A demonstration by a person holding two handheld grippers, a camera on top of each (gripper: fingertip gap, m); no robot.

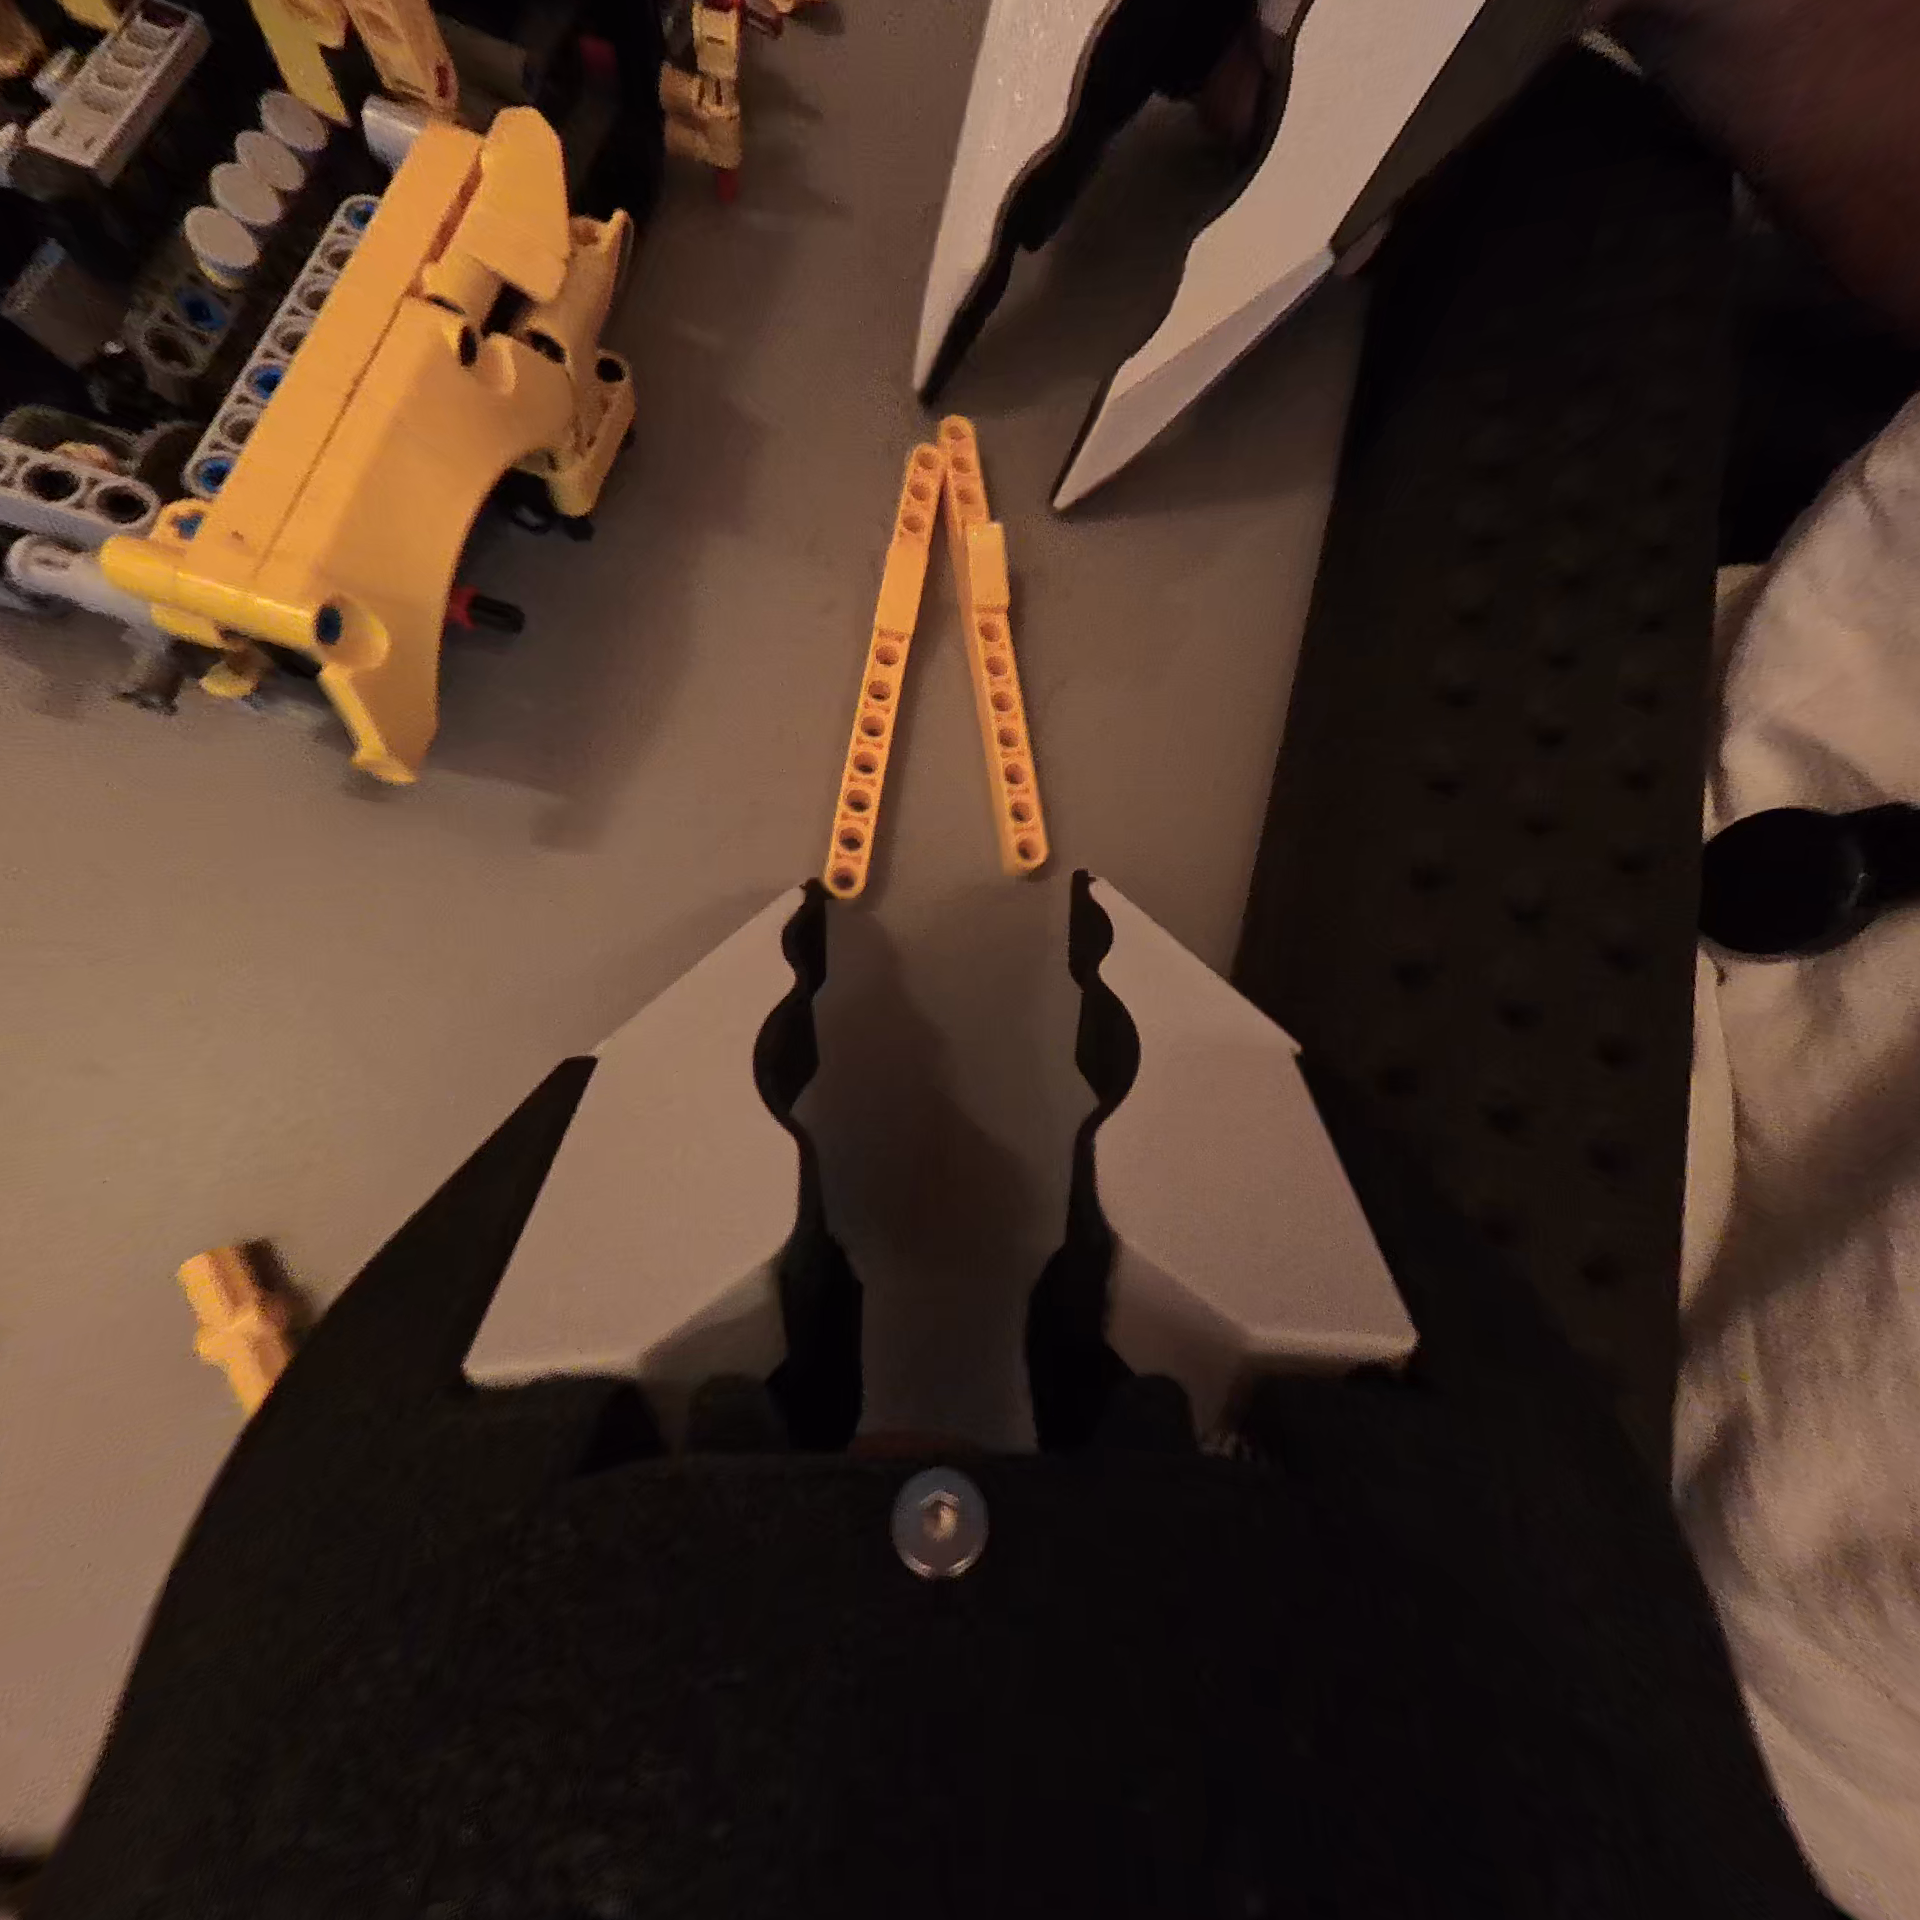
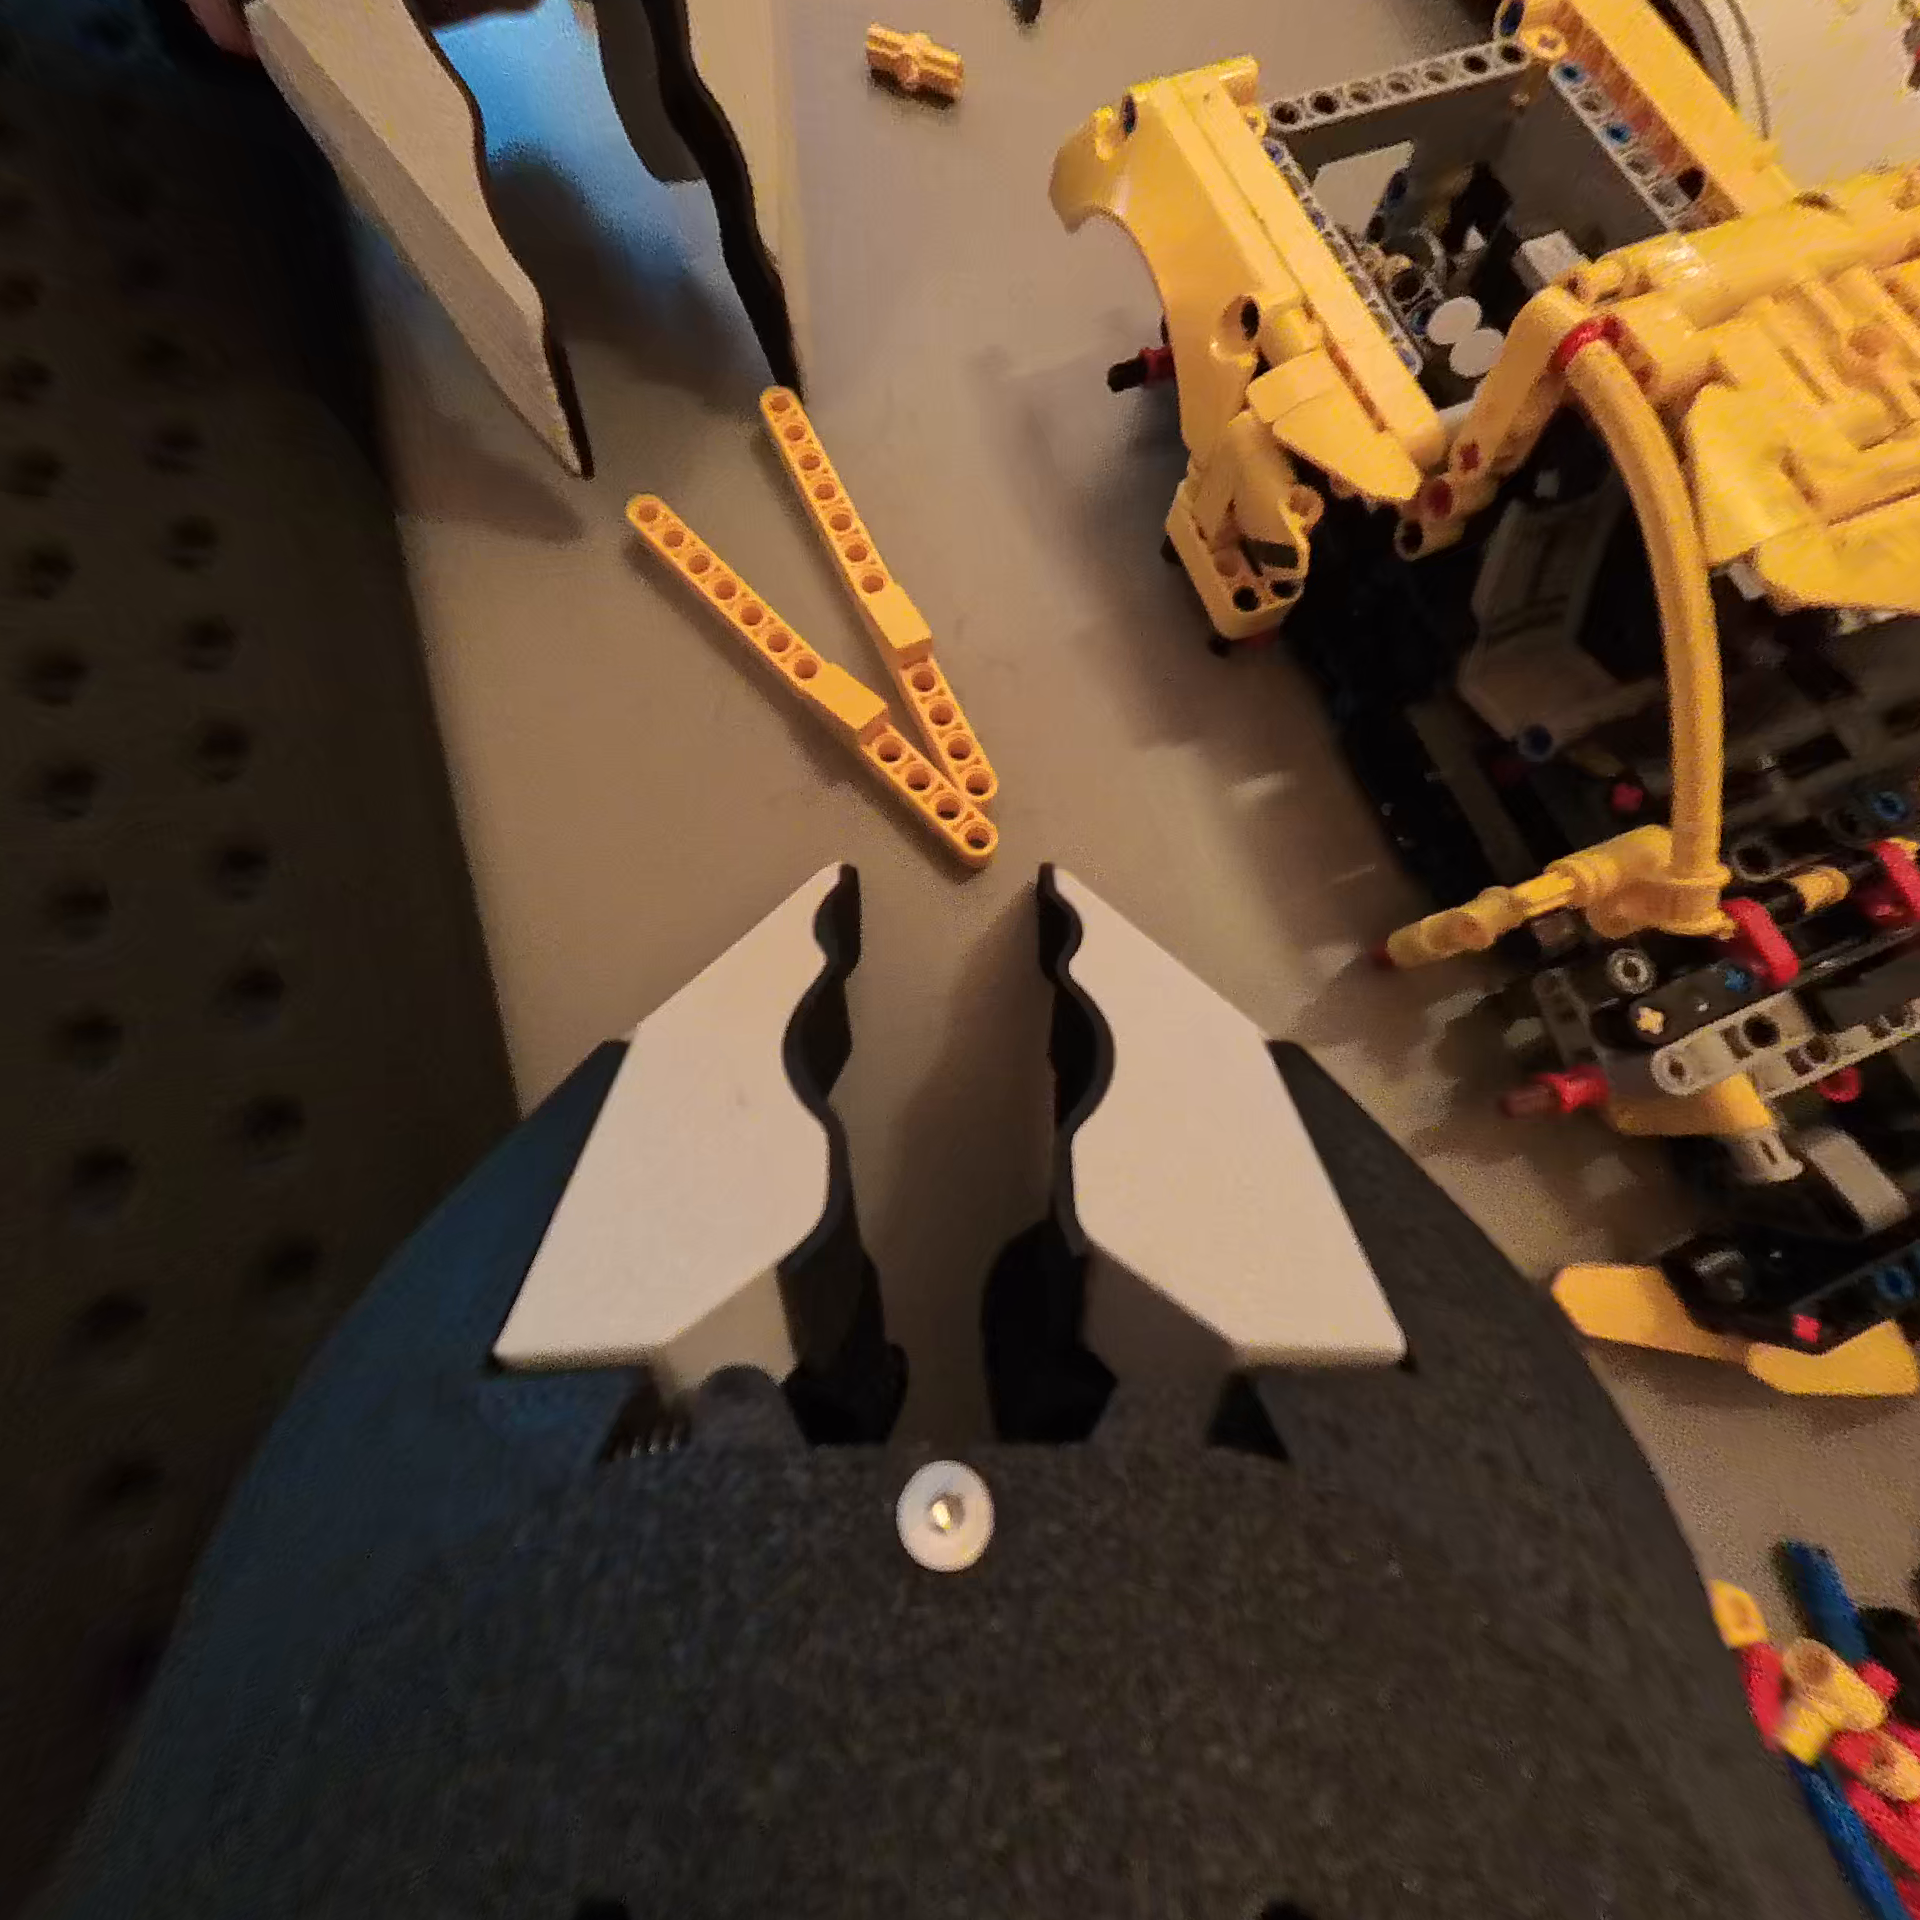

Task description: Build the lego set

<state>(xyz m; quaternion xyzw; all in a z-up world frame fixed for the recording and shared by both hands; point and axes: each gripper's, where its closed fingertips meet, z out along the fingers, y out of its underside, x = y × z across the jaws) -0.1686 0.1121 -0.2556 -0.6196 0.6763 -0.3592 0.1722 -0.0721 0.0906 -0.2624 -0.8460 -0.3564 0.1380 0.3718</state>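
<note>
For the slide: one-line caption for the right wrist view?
Open right gripper poised over two long yellow holed Lego beams forming a V on the grey table, beside the partly built yellow Lego vehicle.

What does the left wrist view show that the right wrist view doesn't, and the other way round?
Only the left wrist view shows a white cloth with a black object on it, at the right edge. Only the right wrist view shows the yellow curved hose on the model and loose red and blue parts at lower right. Both show the two yellow beams in a V on the grey table, the yellow model, and both claws, left and right, open and empty.
</note>
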